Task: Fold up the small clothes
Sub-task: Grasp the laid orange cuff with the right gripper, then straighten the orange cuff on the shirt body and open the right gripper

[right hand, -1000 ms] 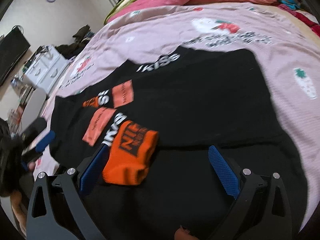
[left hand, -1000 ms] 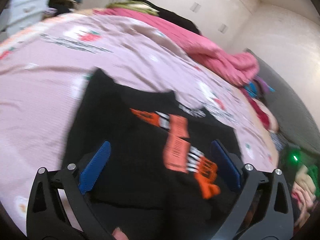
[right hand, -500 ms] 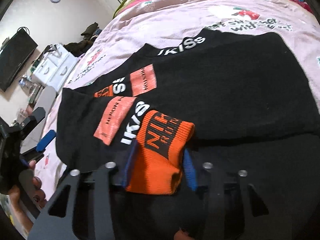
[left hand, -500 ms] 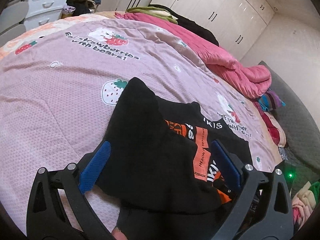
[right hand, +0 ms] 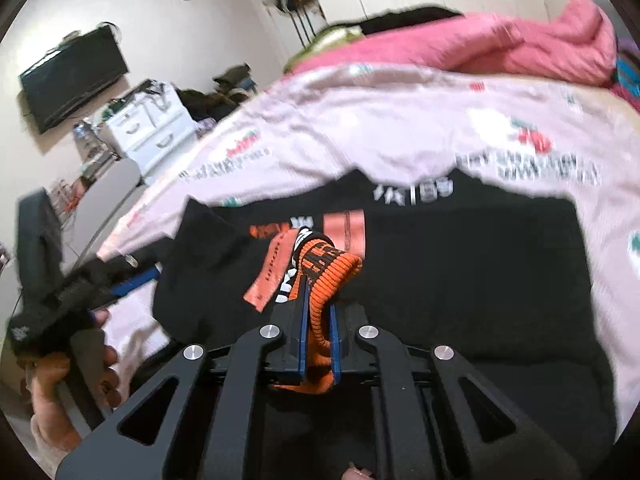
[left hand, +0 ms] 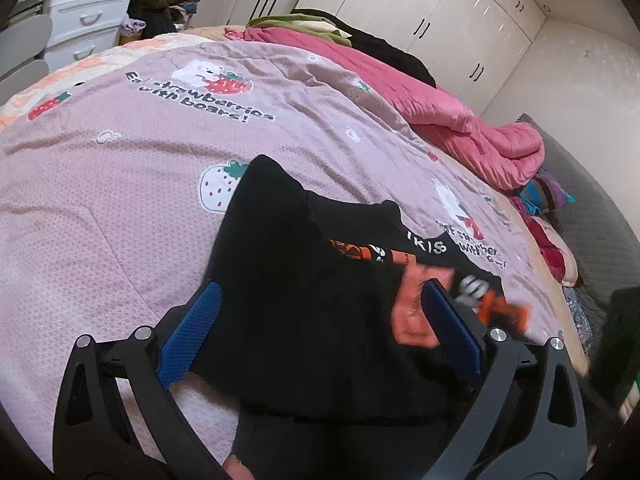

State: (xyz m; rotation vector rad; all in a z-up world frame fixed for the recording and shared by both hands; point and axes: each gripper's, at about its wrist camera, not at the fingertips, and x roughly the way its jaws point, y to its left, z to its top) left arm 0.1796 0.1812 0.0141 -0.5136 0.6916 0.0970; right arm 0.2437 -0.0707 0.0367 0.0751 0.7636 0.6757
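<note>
A black sweater (left hand: 312,300) with orange and white lettering lies spread on the bed (left hand: 120,208), over a pink bedspread printed with strawberries and bears.

In the right wrist view, the right claw (right hand: 318,320) is pinched nearly closed on the orange ribbed cuff (right hand: 328,268) of the sweater's sleeve. The cuff sits squeezed between the two blue pads (right hand: 302,332) and rises above their tips, lifted off the black body of the sweater (right hand: 460,280) that stretches out ahead and to the right of the claw. An orange patch (right hand: 270,276) hangs just left of the cuff.

In the left wrist view, the left claw (left hand: 320,332) stands wide open with nothing between its blue pads (left hand: 188,340). It hovers at the near left edge of the sweater: the black fabric fills the gap between the fingers, the left pad sits over the sweater's edge where it meets the bedspread, and the right pad is over the orange print. Whether the pads touch the cloth cannot be told. The raised cuff (left hand: 500,312) shows as an orange blur just past the right pad.

A pink quilt (left hand: 460,120) is heaped along the far side of the bed.
</note>
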